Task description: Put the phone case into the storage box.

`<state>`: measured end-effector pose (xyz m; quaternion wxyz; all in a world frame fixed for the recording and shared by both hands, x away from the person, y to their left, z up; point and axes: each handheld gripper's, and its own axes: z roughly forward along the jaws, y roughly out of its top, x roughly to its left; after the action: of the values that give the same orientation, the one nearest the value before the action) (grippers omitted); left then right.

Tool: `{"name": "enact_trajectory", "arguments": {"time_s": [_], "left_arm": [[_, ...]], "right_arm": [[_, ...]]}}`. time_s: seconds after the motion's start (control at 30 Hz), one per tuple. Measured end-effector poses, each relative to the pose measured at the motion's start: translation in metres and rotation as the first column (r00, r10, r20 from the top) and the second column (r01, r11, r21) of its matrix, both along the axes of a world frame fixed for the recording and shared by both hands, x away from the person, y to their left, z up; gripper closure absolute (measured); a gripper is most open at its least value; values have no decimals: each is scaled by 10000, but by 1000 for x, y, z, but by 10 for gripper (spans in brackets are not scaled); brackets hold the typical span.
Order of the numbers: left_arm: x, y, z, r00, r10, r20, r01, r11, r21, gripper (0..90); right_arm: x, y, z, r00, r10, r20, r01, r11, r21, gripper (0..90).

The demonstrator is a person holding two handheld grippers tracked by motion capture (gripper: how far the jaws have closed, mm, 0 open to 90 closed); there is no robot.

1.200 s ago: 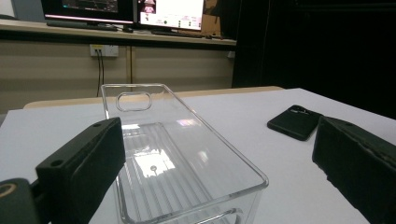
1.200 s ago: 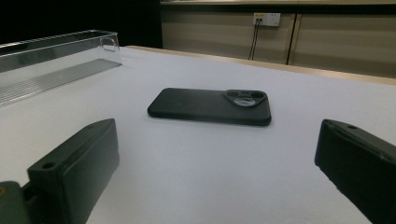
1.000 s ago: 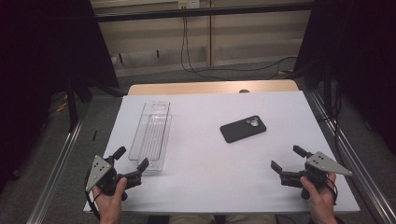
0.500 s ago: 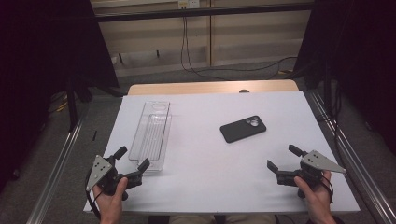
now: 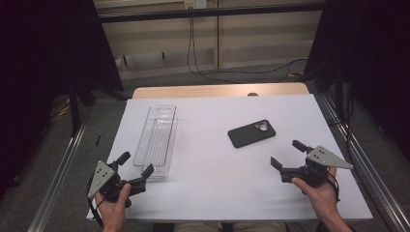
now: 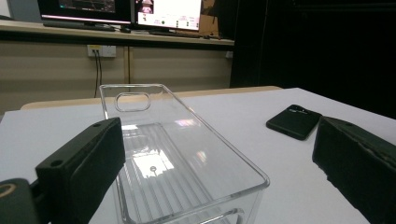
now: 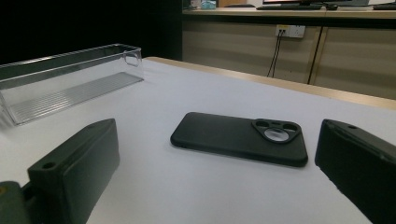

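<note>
Currently logged: phone point(image 5: 252, 133), black, face down, camera end toward 2 o'clock, flat on white table point(image 5: 212, 193) right of centre. Lying at 11 o'clock from right gripper point(image 5: 286, 157), near but apart; framed between its jaws in right gripper view point(image 7: 240, 137). Right gripper: jaws spread wide, holding nothing. Left gripper point(image 5: 136, 165): at table's 7 o'clock corner, jaws likewise wide, holding nothing, straddling near end of tray point(image 5: 155, 140). Tray: clear plastic, long, ribbed floor, running toward 12 o'clock, at 9 o'clock from phone, well apart. Contents of tray point(image 6: 177, 154): nil.
</note>
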<state>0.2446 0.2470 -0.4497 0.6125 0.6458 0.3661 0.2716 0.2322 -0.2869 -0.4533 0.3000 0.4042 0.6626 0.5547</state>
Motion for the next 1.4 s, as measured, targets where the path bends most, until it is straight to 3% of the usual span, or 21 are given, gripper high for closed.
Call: {"name": "enact_trajectory", "arguments": {"time_s": [0.63, 0.93, 0.97, 1.1, 1.2, 1.27, 1.4], "left_arm": [[-2, 2, 1, 10000, 56, 46, -56, 10000, -7, 26], [-1, 0, 1, 9999, -82, 74, 82, 10000, 12, 26], [-1, 0, 1, 9999, -104, 86, 104, 9999, 22, 26], [-1, 0, 1, 9999, -109, 86, 109, 9999, 19, 27], [-2, -1, 1, 9999, -144, 66, 144, 9999, 34, 26], [-1, -1, 1, 9999, -133, 90, 134, 9999, -11, 27], [-1, -2, 1, 9999, -124, 105, 124, 9999, -53, 27]], "right_arm": [[31, 20, 16, 9979, 311, 561, -318, 9994, 113, 0], [47, 26, 21, 9980, 340, 523, -344, 9994, 69, 7], [51, 29, 21, 9981, 359, 496, -351, 9992, -173, 1], [59, 34, 22, 9977, 306, 610, -286, 9990, -338, 0], [63, 37, 21, 9985, 212, 495, -201, 9996, -208, 8], [69, 41, 21, 9984, 170, 538, -141, 9985, -537, 9], [77, 44, 24, 9978, 250, 611, -214, 9980, -592, 15]]}}
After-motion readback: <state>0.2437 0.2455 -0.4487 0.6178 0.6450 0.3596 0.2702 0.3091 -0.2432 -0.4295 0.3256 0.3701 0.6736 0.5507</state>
